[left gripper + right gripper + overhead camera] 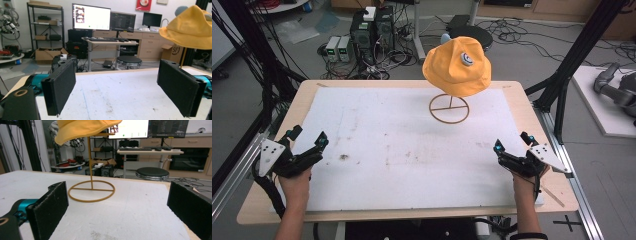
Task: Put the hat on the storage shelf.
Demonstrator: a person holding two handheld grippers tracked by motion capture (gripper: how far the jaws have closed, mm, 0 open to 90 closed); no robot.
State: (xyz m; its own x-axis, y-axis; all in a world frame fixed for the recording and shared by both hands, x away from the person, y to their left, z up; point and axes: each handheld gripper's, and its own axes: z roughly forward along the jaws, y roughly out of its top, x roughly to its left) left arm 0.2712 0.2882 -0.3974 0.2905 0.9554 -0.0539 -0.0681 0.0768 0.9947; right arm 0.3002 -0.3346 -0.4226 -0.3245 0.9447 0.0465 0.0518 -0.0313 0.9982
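Both tools sit wide open and empty, the left tool [307, 141] and right tool [511, 141] low over the white foam-covered surface [402, 150]. Well beyond them, a yellow cloth bucket hat [457, 67] hangs on a thin gold wire stand [449, 109].

One yellow hat [456, 68], one ring-base stand [449, 108], one white mat [412, 150], two claws.

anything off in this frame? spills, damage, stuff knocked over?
Nothing knocked over or broken. The yellow fabric bucket hat sits on its thin gold wire stand, which is upright. The white foam table cover carries brown stains and scuffs. Left gripper and right gripper are open, holding nothing.
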